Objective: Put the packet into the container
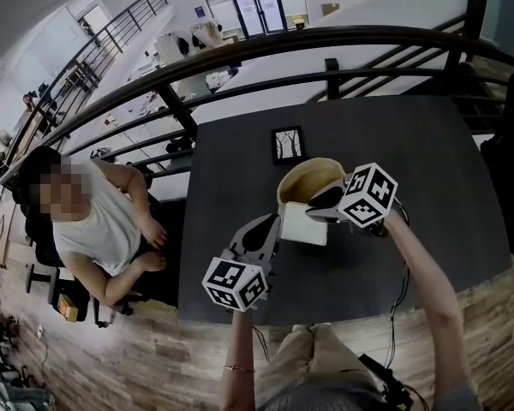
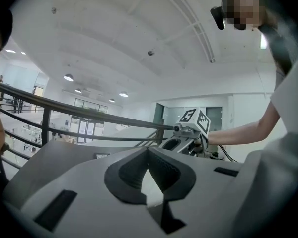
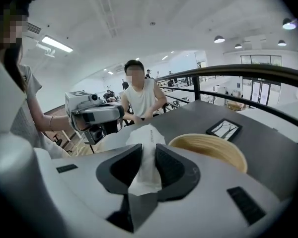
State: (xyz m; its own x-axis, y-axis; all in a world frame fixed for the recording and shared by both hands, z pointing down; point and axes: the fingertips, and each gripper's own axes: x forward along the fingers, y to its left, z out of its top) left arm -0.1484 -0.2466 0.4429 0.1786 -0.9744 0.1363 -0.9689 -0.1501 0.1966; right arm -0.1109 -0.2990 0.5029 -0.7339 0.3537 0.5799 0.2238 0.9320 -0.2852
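Note:
A white packet [image 1: 304,223] hangs in the air just in front of a tan bowl [image 1: 312,172], its far edge overlapping the bowl's near rim. My right gripper [image 1: 321,212] is shut on the packet's right edge. In the right gripper view the packet [image 3: 146,134] sticks out past the pads of that gripper [image 3: 149,148], with the bowl [image 3: 208,148] just to the right. My left gripper [image 1: 275,226] meets the packet's left edge. In its own view the left gripper [image 2: 148,153] has its tips together, with white material between the pads.
The bowl stands on a dark table [image 1: 428,195]. A small framed picture [image 1: 288,144] lies behind the bowl. A black railing [image 1: 325,45] runs along the table's far side. A person [image 1: 94,221] sits at the table's left edge.

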